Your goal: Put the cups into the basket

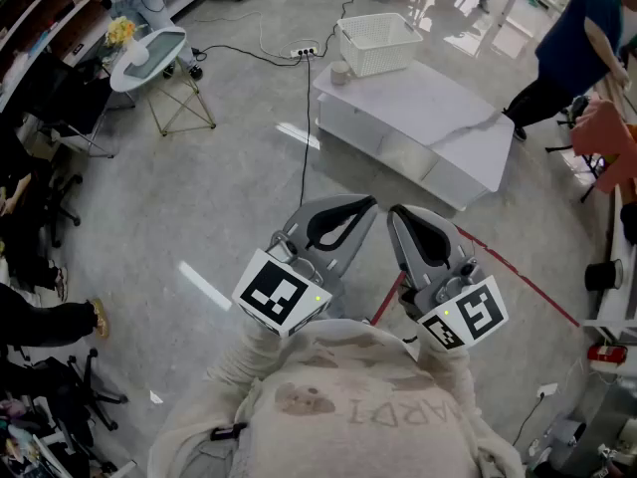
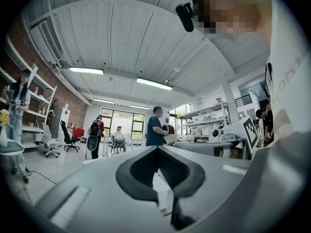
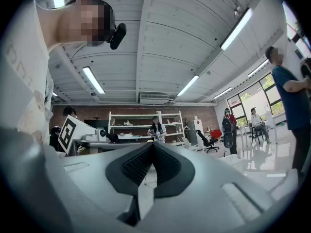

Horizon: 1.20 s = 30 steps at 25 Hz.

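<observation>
1. From where I stand, nothing has been picked up. The left gripper [image 1: 358,210] and the right gripper [image 1: 403,222] are both held close against the person's chest, tips pointing out toward 12 o'clock.
2. Each claw is clenched on nothing. In its own view the left gripper [image 2: 158,148] has its jaws pressed together at the tips with only the room behind them, and the right gripper [image 3: 151,147] looks the same.
3. The work is well apart from the grippers, on the white table [image 1: 438,118] up at 12 to 1 o'clock across the bare floor. The white basket [image 1: 383,56] sits at the table's far corner, and one small pale cup [image 1: 340,72] stands just beside it, at the basket's 7 o'clock. I can make out only that one cup; whether others are inside the basket I cannot tell.
4. I'd say the step in hand is the approach. To do it well, walk up square to the table's near edge, minding the cable and power strip [image 1: 305,53] on the floor at 11 o'clock.
5. Spread one gripper's jaws before reaching the cup, not at it, so it isn't knocked over.
6. The left gripper looks the handier one, as the cup stands on the left of the basket.
7. Close around the cup's wall, lift it clear of the basket's rim, then lower it in upright.
</observation>
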{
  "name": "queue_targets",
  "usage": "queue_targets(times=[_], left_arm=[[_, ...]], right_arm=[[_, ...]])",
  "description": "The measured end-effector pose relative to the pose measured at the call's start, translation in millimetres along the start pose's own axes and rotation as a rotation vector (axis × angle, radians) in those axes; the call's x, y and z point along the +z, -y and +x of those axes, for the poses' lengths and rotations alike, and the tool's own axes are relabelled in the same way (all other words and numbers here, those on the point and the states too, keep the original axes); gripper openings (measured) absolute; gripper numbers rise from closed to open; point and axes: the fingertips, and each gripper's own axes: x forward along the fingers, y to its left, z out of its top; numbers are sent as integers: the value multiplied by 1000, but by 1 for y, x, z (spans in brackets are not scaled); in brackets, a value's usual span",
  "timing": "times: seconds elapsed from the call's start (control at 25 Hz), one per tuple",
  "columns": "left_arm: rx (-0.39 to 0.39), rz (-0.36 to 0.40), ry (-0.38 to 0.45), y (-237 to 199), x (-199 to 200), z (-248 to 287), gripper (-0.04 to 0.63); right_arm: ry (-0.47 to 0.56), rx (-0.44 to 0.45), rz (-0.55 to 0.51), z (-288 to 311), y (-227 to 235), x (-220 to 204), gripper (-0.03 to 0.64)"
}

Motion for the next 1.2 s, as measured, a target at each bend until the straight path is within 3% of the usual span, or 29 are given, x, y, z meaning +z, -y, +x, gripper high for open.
queue_targets(times=[0.56, 0.84, 1.04, 1.2], left_arm=[[9, -43, -18, -34, -11, 12, 2], [-16, -4, 26, -65, -13, 24, 2], [-19, -72, -14, -83, -29, 41, 2], [-21, -39, 8, -99, -30, 72, 2]], right_arm=[[-3, -18, 2, 29, 21, -5, 25], [-7, -52, -16, 54, 42, -9, 26], [-31, -84, -1, 61, 64, -18, 32], [-17, -75, 41, 72, 98, -23, 32]])
